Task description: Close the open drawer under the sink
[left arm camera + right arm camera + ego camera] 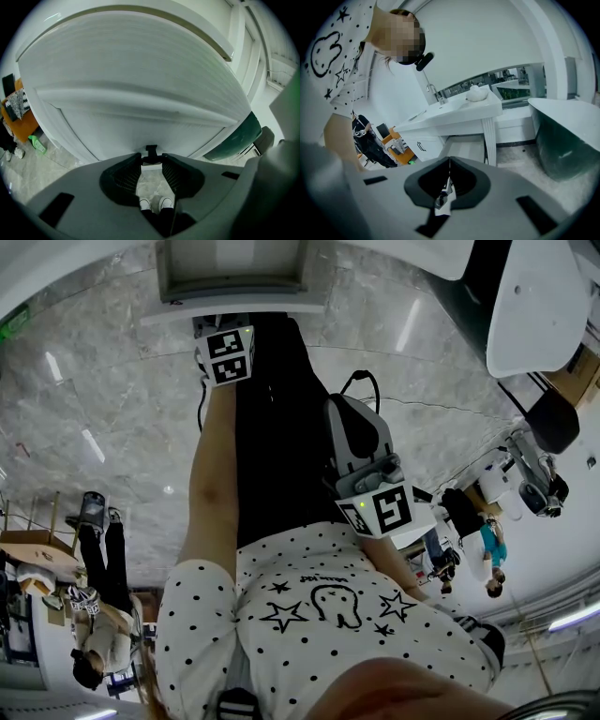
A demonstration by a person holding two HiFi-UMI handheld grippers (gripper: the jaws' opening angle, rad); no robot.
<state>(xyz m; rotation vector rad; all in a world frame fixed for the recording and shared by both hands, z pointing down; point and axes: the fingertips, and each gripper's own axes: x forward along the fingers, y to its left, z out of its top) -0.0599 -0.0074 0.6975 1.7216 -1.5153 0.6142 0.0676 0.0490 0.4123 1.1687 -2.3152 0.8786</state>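
Observation:
The open white drawer sits at the top of the head view, its grey inside showing. My left gripper is stretched out to the drawer's front lip, fingertips hidden under its marker cube. In the left gripper view the white drawer front fills the frame right at the tips of the left gripper, which is open by a narrow gap with nothing in it. My right gripper is held near my body. The right gripper is shut and empty, facing the sink vanity and drawer.
A dark green bathtub stands right of the vanity. A white cabinet with handles is to its left. A faucet and a white object are on the sink top. A green bottle lies on the marble floor. A person stands nearby.

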